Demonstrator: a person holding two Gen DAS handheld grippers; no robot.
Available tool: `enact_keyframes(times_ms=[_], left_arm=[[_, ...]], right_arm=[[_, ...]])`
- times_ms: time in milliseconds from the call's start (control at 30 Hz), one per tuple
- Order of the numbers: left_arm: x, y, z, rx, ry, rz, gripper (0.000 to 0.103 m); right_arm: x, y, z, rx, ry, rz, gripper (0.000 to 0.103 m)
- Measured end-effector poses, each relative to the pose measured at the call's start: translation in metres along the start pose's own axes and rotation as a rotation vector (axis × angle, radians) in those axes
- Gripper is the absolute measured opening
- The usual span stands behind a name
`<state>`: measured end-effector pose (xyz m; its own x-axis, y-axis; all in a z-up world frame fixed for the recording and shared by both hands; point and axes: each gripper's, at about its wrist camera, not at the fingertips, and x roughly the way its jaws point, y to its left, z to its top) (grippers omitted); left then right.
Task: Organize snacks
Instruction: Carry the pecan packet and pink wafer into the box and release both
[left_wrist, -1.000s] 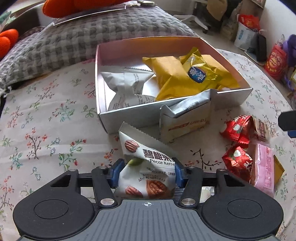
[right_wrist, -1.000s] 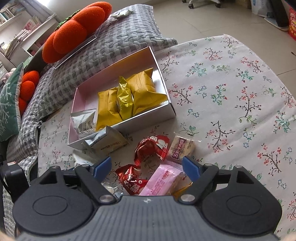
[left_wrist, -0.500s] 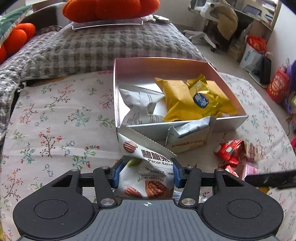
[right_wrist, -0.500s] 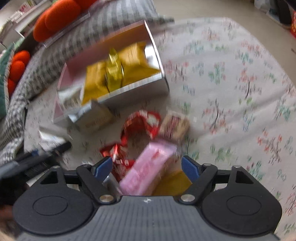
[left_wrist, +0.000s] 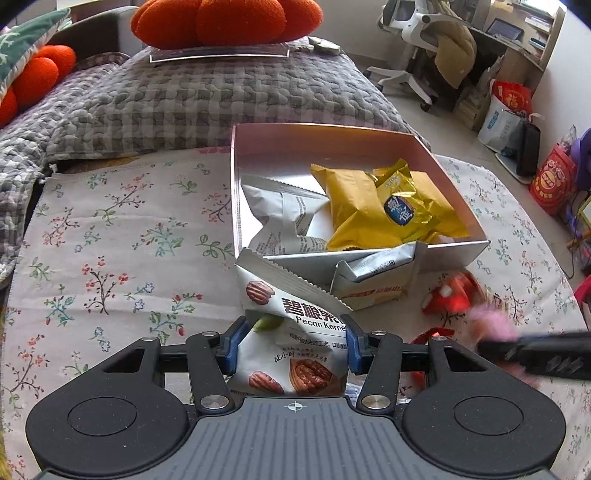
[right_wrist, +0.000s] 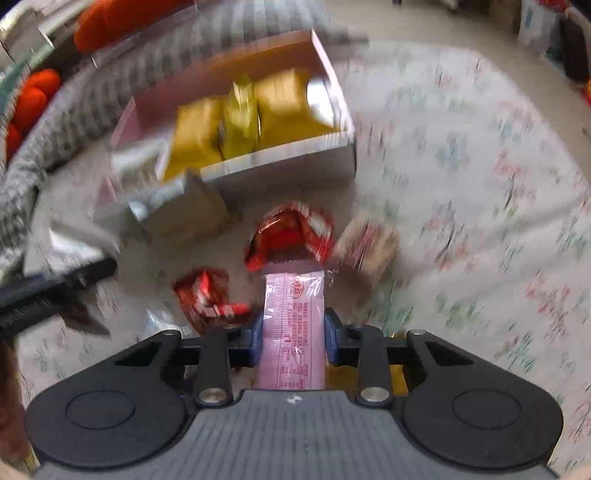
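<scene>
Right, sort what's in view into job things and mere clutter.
Job: box, yellow packets, white packet, pecan packet in left gripper, pink packet in right gripper, red sweets.

Clutter: orange cushion, grey quilt, office chair.

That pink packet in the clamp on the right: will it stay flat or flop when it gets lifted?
It will probably stay fairly flat: the pink packet stands straight out past the right gripper, whose jaws have just been closing onto its sides. Its glossy film looks slippery, so it might slide. It seems thin, so likely light.
</scene>
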<state>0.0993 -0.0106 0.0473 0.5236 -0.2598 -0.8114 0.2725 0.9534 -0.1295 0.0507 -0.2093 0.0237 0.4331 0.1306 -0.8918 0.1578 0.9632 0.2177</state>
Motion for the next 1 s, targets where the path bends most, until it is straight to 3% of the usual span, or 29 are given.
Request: enact_keyframes(times_ms=[100, 533, 733, 867, 1000], left_arm=[[-0.001, -0.001, 0.001, 0.0, -0.005, -0.001, 0.049], [-0.01, -0.006, 0.005, -0.005, -0.044, -0.009, 0.049], [-0.024, -0.008, 0.01, -0.014, -0.112, -0.029, 0.049], [-0.022, -0.008, 0.011, -0.008, -0.107, 0.024, 0.049], [-0.019, -0.002, 0.012, -0.03, -0.105, 0.039, 0.049]], right_arm=[[-0.02, -0.007, 0.006, 0.006, -0.064, 0.028, 0.029], [-0.03, -0.013, 0.013, 0.015, -0.123, 0.048, 0.029], [-0.061, -0.017, 0.019, -0.001, -0.309, 0.026, 0.029], [-0.049, -0.022, 0.022, 0.002, -0.265, -0.045, 0.029], [-0.047, -0.023, 0.025, 0.011, -0.258, -0.02, 0.029]])
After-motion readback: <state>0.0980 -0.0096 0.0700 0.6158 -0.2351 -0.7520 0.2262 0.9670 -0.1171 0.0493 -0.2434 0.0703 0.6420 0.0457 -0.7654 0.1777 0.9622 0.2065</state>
